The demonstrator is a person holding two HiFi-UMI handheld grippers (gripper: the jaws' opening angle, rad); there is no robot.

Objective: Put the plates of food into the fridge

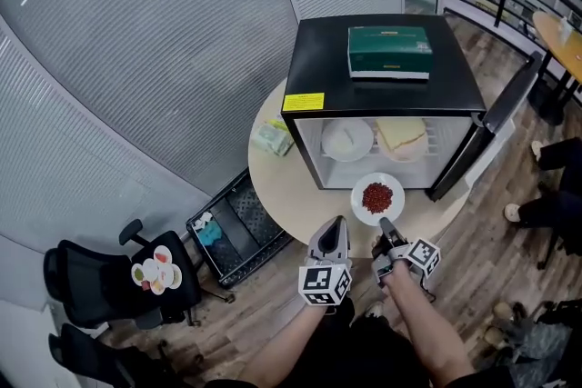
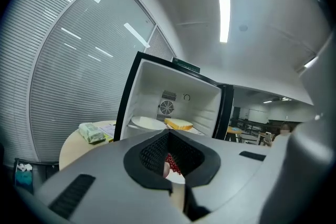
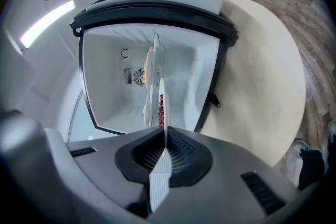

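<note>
the right gripper [image 1: 386,225] is clenched on the near rim of the plate [image 1: 377,197] of red food. the dish juts out ahead of its jaws, just short of the fridge [image 1: 318,59] mouth. gripping the rim keeps the jaws off the food and lets the plate go in first. farther ahead of the jaws, two plates [image 1: 347,139] sit on the shelf, so room looks tight. the left gripper [image 1: 336,223], jaws together on nothing, sits just left of the plate, likely ready to steady it. the door [image 1: 509,118] stands open off to the right.
</note>
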